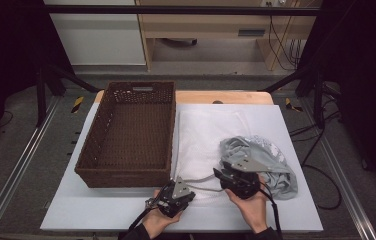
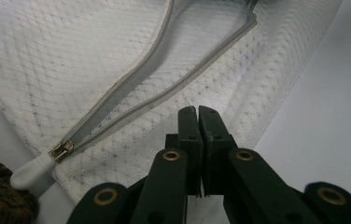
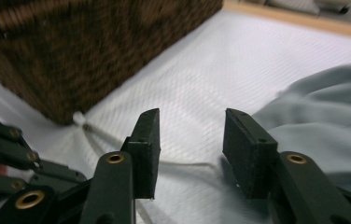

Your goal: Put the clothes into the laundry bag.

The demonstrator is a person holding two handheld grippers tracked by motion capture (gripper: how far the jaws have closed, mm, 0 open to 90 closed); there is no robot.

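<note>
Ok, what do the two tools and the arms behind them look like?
Both are black. The left tool and the right tool each carry a grey three-cornered plate on top and trail a black cable. Up close, each has flat black jaws on linkage arms with brass-coloured pivots. Dark sleeves show at the wrists.

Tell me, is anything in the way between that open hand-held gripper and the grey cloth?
Nothing visible. The right hand-held gripper stands open with an empty gap, and the grey garment lies just beside it on the white mesh bag.
</note>
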